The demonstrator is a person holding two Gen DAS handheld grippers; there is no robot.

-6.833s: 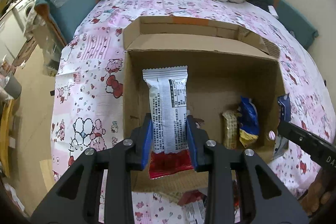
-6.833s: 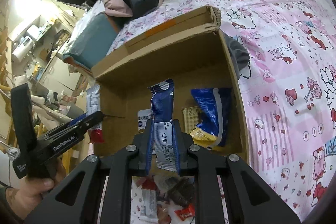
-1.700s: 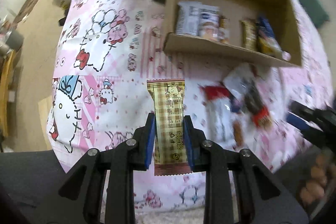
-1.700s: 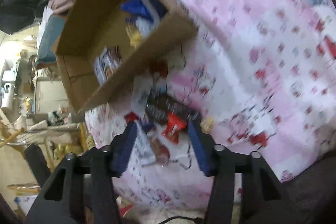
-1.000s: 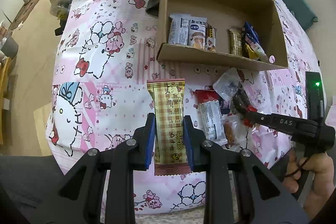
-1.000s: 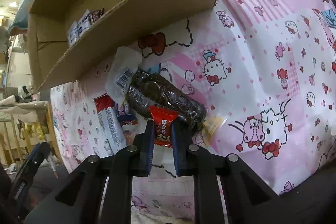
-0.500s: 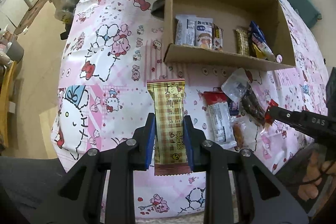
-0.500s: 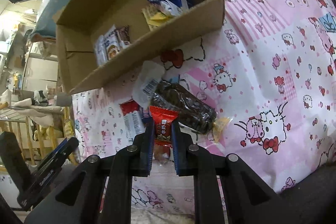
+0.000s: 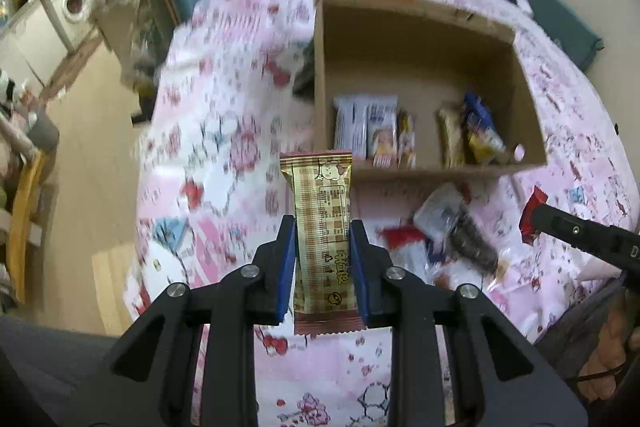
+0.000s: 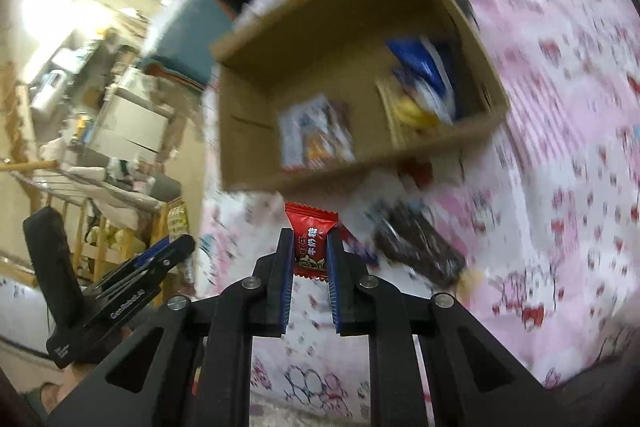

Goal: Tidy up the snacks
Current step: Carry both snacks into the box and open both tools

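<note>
Left wrist view shows the left hand-held gripper [image 9: 323, 259] clamped on a tan plaid snack bar [image 9: 322, 227], held upright above the pink cartoon-print bedsheet [image 9: 224, 131], in front of the open cardboard box [image 9: 420, 67]. Several packets [image 9: 376, 131] lie along the box's near wall. Loose snacks [image 9: 452, 231] are heaped on the sheet just in front of the box. In the right wrist view, the right hand-held gripper [image 10: 308, 259] is closed on a small red candy packet [image 10: 311, 235], raised above the sheet near the box's front edge, beside a dark wrapped snack [image 10: 420, 247].
</note>
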